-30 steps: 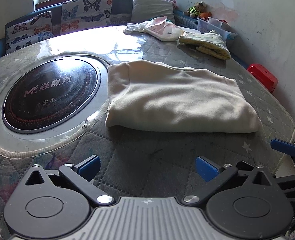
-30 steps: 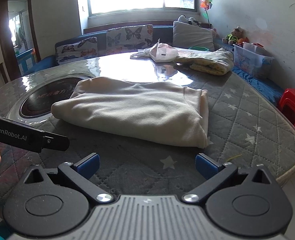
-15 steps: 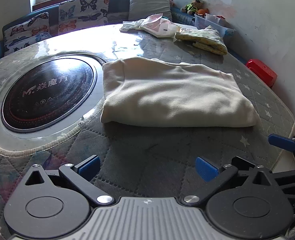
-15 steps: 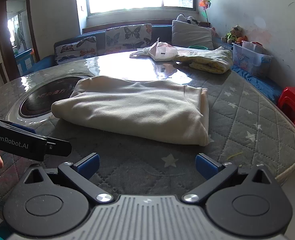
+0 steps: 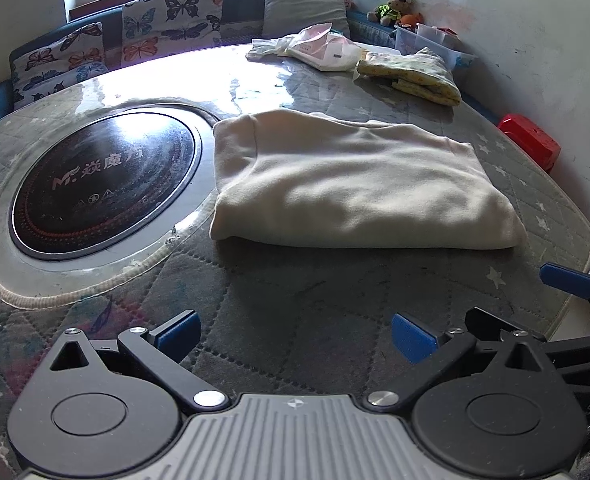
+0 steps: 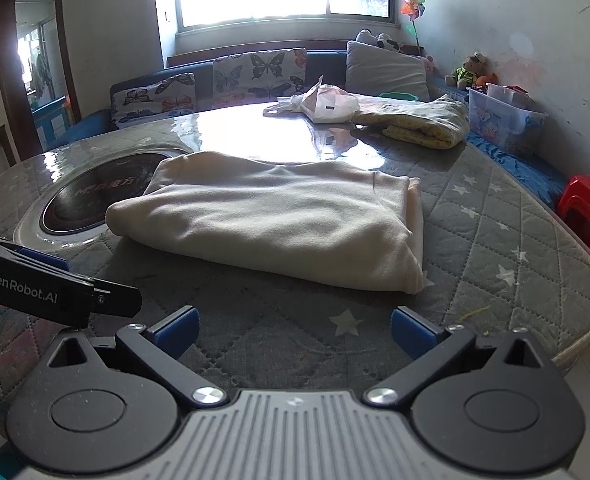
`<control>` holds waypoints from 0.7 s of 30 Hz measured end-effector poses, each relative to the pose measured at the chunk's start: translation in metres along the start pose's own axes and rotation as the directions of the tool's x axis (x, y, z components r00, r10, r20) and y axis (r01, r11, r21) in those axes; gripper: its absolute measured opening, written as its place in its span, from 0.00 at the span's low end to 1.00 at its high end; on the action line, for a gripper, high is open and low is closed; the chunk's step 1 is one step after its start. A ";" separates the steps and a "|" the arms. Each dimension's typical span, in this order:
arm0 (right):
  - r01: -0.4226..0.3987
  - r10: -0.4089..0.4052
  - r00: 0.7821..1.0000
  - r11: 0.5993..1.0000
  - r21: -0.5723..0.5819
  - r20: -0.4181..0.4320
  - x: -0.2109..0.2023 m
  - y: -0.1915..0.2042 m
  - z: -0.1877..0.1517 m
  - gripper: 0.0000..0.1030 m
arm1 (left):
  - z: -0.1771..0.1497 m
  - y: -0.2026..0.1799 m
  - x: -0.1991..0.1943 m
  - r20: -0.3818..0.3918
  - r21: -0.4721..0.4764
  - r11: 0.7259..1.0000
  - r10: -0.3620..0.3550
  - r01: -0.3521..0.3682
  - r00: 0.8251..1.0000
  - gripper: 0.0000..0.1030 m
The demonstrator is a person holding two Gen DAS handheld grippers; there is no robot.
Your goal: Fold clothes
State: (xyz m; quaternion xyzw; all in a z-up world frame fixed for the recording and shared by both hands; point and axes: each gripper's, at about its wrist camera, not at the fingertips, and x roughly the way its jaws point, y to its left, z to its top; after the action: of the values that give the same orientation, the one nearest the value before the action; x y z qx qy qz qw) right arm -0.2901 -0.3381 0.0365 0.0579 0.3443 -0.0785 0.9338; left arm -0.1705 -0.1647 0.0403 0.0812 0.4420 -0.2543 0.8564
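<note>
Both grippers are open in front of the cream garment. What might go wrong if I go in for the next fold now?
The cream garment is a thick, soft bundle; a pinch by the left gripper or right gripper may catch only the top layer and pull the fold apart. Its left end overlaps the rim of the glossy round plate, where it could slide. The grippers sit close together and could collide.
</note>
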 end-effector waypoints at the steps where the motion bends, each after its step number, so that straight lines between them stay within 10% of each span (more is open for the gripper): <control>1: -0.004 0.004 1.000 1.000 0.000 0.000 0.000 0.000 0.001 1.00 | 0.000 0.000 0.000 0.001 0.000 1.000 0.003 -0.003 1.000 1.00; 21: -0.059 0.061 0.998 0.995 -0.078 0.027 0.010 0.023 0.022 1.00 | 0.003 0.022 -0.010 0.035 -0.045 0.997 0.064 -0.063 0.997 1.00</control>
State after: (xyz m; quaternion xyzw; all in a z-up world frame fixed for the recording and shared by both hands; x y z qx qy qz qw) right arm -0.2643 -0.3197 0.0481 0.0309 0.3313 -0.0379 0.9422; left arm -0.1616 -0.1437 0.0481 0.0719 0.4289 -0.2188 0.8735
